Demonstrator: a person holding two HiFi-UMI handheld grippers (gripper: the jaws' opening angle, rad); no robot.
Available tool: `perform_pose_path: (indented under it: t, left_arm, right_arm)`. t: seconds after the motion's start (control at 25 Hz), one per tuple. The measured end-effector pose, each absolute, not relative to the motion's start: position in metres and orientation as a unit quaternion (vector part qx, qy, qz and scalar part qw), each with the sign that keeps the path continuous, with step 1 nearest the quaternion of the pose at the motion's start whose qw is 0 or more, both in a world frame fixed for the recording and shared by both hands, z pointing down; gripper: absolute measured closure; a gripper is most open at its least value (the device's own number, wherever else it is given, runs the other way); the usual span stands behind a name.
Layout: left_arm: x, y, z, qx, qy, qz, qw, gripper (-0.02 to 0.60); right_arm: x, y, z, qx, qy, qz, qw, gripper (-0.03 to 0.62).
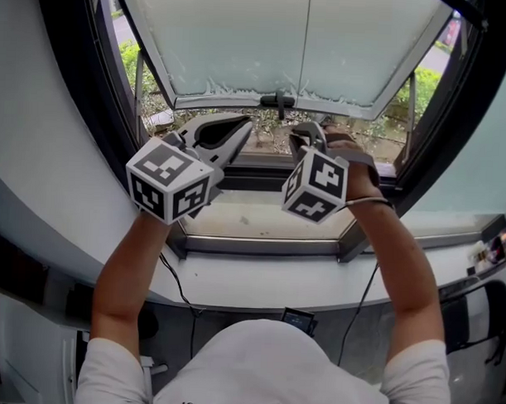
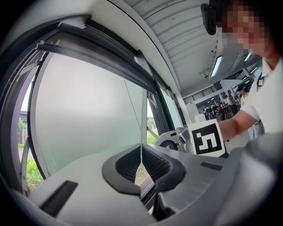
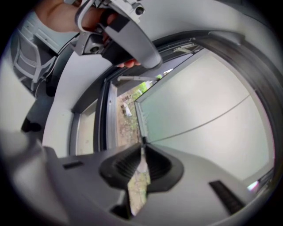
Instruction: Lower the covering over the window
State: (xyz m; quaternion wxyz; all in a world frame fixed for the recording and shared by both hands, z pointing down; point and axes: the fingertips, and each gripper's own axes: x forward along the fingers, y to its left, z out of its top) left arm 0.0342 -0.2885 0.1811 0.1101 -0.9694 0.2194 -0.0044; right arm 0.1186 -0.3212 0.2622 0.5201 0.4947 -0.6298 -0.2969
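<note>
Gripping now: my left gripper (image 2: 141, 152) has its jaws pressed tight on the thin pale cord (image 1: 308, 41), which runs into the seam between the ribbed black pads; my right gripper (image 3: 142, 148) has its jaws closed on the same cord, with a sliver of gap behind the pinch
Cord: hangs down the middle of the window, in front of the pale frosted panel in a grey frame (image 1: 234, 39); it reaches my jaws near the small dark handle (image 1: 277, 100) on that frame's lower edge
Covering: no fabric that I can be sure of; I read the pale panel as a sash tilted outward, with the covering gathered above the top of the head view; how far it has come down I cannot tell
Step in hand: as I judge it, drawing the cord down, one pinch under the other
Doing it well: pull along the cord's own line, not sideways, so it does not rub the frame; keep one pinch firm while the other is reset higher, so the cord never runs free; use short even strokes; keep both grippers off the handle and off each other, since they sit just beside one another
Risk: so thin a cord may slide out between the pads
Writing: the black-and-white marker cubes (image 1: 167, 182) carry square patterns only, no words; dark print on the person's white shirt (image 1: 272, 372) is cut off at the picture's edge and unreadable; no brand shows
</note>
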Motion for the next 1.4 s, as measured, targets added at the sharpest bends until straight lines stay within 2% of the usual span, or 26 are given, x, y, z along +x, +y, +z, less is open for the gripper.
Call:
perform_pose_path:
  t: [0.16, 0.56, 0.88, 1.2, 1.4]
  left_arm:
    - [0.030, -0.292, 0.181, -0.962, 0.239, -0.024, 0.132, 0.561]
    - [0.015, -0.299, 0.166, -0.944, 0.275, -0.028, 0.181, 0.548]
    - [0.011, -0.306, 0.153, -0.915, 0.298, -0.065, 0.263, 0.445]
    - [0.005, -0.322, 0.121, -0.866, 0.334, -0.110, 0.356, 0.407]
    - [0.002, -0.334, 0.115, -0.840, 0.352, -0.139, 0.388, 0.398]
  right_arm:
    - [0.120, -0.317, 0.282, 0.475, -0.616, -0.300, 0.552, 0.549]
    - [0.117, -0.310, 0.316, 0.452, -0.616, -0.286, 0.579, 0.549]
    - [0.119, -0.306, 0.329, 0.449, -0.617, -0.274, 0.585, 0.549]
    - [0.117, -0.299, 0.369, 0.415, -0.611, -0.262, 0.621, 0.549]
    - [0.116, -0.296, 0.388, 0.405, -0.611, -0.252, 0.632, 0.549]
